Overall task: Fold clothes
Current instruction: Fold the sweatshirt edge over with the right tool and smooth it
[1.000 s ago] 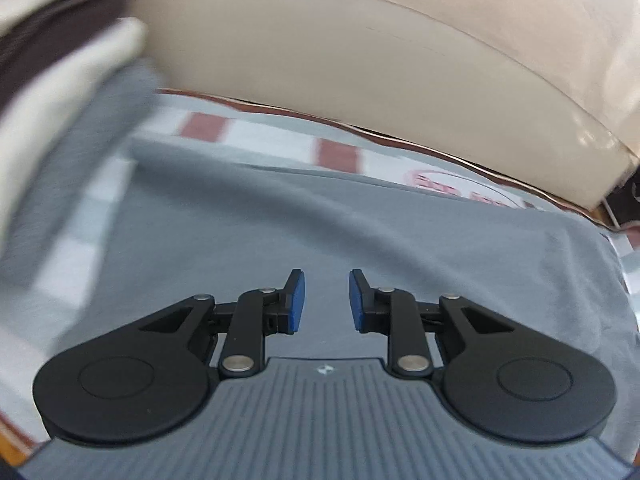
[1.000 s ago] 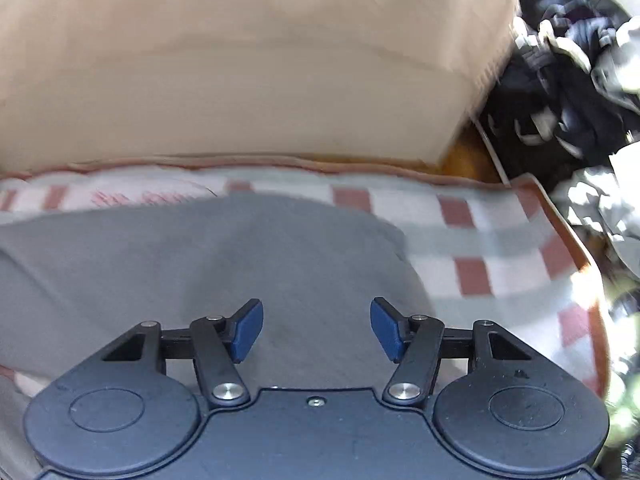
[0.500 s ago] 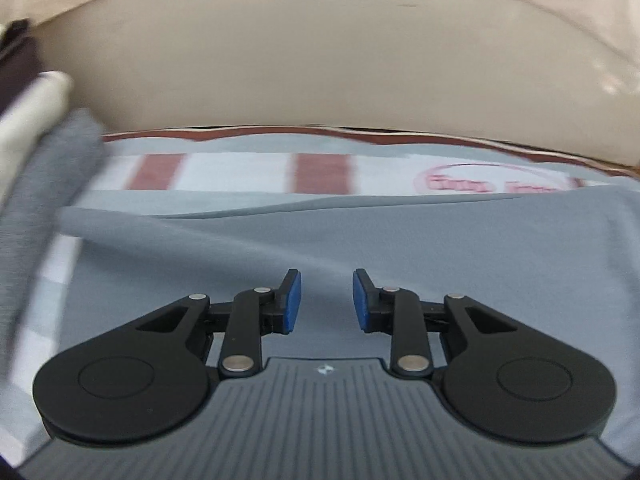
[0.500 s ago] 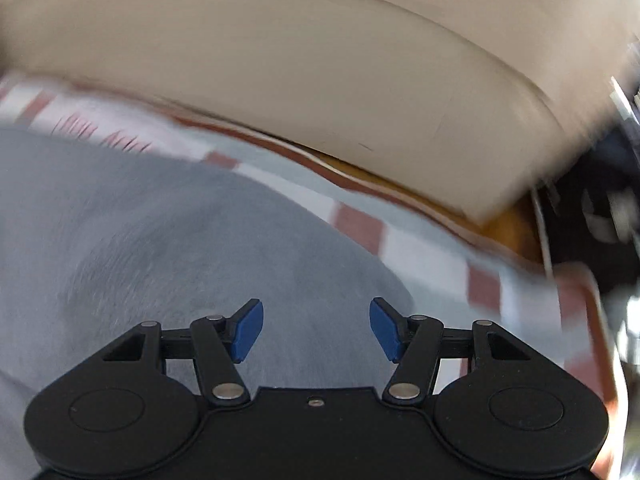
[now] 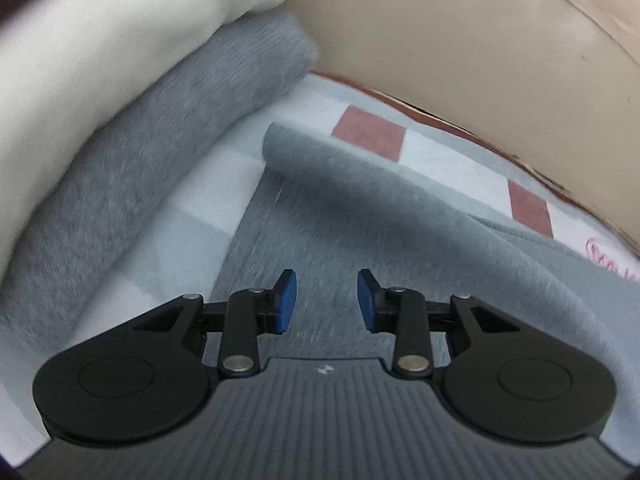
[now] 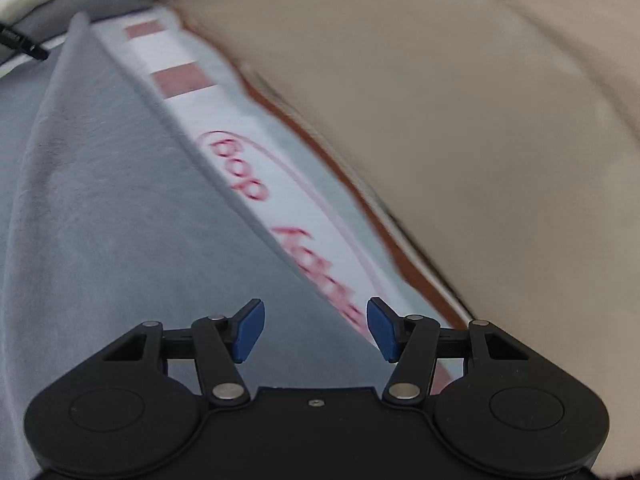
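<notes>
Beige upholstered backrest point(image 6: 460, 128) — checked red-white blanket point(image 5: 440, 156) beneath, soft daylight

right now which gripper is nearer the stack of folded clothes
Left. The left gripper sits just beside the stack of folded clothes; the right gripper sees it far off.

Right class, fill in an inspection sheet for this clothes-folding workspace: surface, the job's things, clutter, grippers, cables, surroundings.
Surface: white cloth with red squares and red lettering, brown-edged.
Job's things: flat grey soft-fabric garment spread on the cloth, its far edge rolled into a ridge; stack of folded clothes, fuzzy grey under cream-white, at the left.
Clutter: nothing seen.
Grippers: left gripper open, blue fingers over the garment, holding nothing; right gripper open, empty, over the garment's edge.
Cables: a small black object at the far left of the right wrist view, too blurred to identify.
Surroundings: beige padded backing behind the cloth.
</notes>
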